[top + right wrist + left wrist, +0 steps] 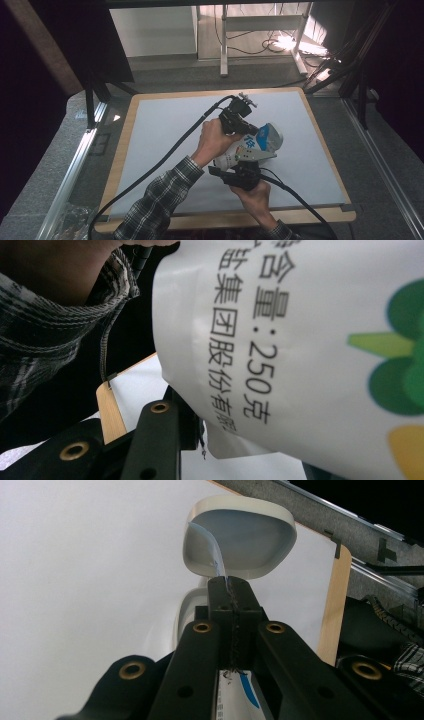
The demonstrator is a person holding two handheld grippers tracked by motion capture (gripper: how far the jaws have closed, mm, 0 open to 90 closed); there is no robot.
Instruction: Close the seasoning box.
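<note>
Gripping the salt bag (252, 150) above the grey mat (160, 130), I had my left gripper (230, 584) clamped tight on a thin strip of its edge, the white bowl (240, 537) lying just beyond; my right gripper (239, 176) held the bag's printed side (300, 340) from below, jaws closed on it

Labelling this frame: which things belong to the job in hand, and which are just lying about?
In the job:
- white printed pouch, held by both
- left tongs, shut on its edge
- right tongs
- white bowl

Lying about:
- grey mat
- wooden tabletop
- floor cables
</note>
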